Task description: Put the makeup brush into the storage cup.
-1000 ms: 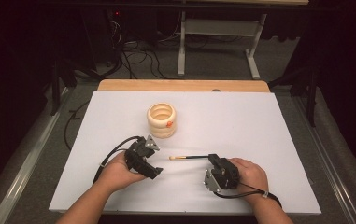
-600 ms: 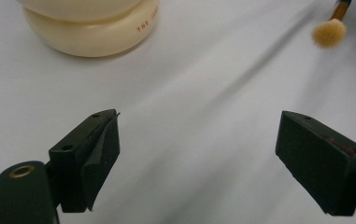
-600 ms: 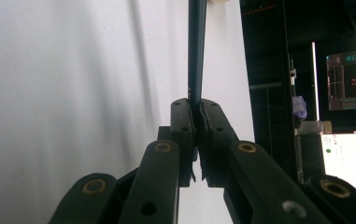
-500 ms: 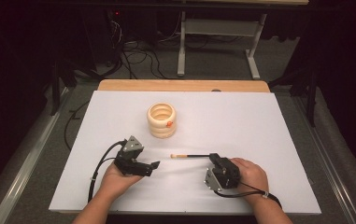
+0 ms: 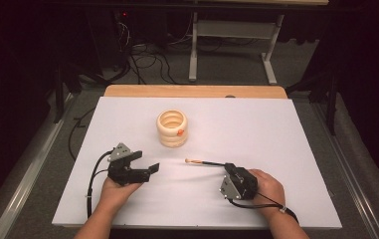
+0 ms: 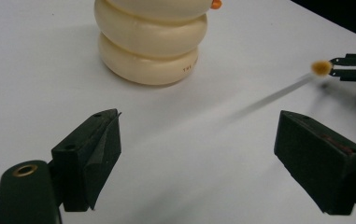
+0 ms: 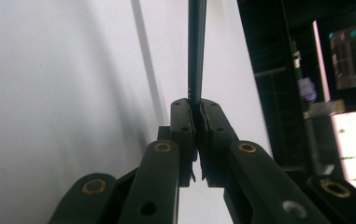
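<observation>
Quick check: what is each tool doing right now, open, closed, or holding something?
Left tool: open, nothing between its jaws.
Right tool: closed on the thin dark brush.

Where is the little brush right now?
In the high view the brush is pinched in the right claw, right of the table's middle, its pale tip pointing toward the open left claw, just below the cream ring stack.

Both hands low over the table — grippers apart.
Left gripper [image 5: 147, 170] jaws spread wide, empty; right gripper [image 5: 225, 166] clamped tight, pointing left.
</observation>
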`<state>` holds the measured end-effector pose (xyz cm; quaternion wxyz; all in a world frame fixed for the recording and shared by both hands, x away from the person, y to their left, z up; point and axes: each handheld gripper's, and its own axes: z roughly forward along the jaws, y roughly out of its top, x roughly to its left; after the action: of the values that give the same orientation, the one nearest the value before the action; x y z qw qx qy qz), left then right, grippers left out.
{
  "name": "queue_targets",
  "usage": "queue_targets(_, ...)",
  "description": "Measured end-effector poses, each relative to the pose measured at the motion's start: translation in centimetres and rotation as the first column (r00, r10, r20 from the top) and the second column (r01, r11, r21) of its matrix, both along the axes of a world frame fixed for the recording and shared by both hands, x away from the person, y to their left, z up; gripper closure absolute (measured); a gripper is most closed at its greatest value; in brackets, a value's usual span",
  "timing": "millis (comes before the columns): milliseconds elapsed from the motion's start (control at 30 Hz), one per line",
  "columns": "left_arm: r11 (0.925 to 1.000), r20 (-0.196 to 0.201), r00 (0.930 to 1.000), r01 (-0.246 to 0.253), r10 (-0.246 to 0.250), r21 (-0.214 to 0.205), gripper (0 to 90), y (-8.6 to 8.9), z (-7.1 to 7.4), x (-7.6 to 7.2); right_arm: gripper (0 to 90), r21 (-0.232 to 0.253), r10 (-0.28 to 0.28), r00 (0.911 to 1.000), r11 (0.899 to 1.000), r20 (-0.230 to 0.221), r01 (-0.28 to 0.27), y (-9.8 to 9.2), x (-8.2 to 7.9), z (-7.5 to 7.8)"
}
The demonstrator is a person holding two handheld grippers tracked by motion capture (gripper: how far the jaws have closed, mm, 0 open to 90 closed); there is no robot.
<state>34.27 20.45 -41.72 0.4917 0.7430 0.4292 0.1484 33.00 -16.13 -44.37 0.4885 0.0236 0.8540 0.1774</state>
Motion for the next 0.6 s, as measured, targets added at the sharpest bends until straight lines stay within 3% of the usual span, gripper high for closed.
queue_targets(33, 1.0, 0.003, 1.0, 0.0, 0.0, -0.005, 15.5, 0.0, 0.0, 0.0, 87.3, 0.066, -0.01, 0.9996, 0.998, -0.026, 0.012, -0.2, 0.3, 0.0)
queue_targets(233, 0.9999, 0.009, 1.0, 0.001, -0.001, -0.016, 15.5, 0.1, -0.1, 0.0, 87.3, 0.163, -0.028, 0.9976, 0.986, -0.063, 0.038, -0.6, 0.5, 0.4)
queue_targets(367, 0.9996, 0.011, 0.9999, 0.008, -0.008, -0.026, 15.6, 0.1, -0.1, 0.0, 87.2, 0.246, -0.014, 0.9951, 0.968, -0.098, 0.037, -1.0, 0.8, 0.9)
queue_targets(400, 0.9996, 0.011, 0.9999, 0.008, -0.008, -0.026, 15.6, 0.1, -0.1, 0.0, 87.2, 0.246, -0.014, 0.9951, 0.968, -0.098, 0.037, -1.0, 0.8, 0.9)
queue_targets(433, 0.9996, 0.01, 0.9999, 0.01, -0.01, -0.027, 15.7, 0.1, -0.2, -0.1, 87.3, 0.309, -0.025, 0.9905, 0.949, -0.135, 0.066, -1.2, 0.8, 1.0)
queue_targets(533, 0.9995, 0.013, 0.9999, 0.01, -0.009, -0.029, 15.6, 0.1, -0.3, -0.1, 87.2, 0.353, -0.029, 0.986, 0.932, -0.164, 0.086, -1.4, 0.9, 1.2)
queue_targets(600, 0.9995, 0.013, 0.9999, 0.009, -0.009, -0.029, 15.7, 0.1, -0.3, 0.0, 87.3, 0.393, -0.029, 0.9818, 0.914, -0.188, 0.102, -1.6, 1.0, 1.3)
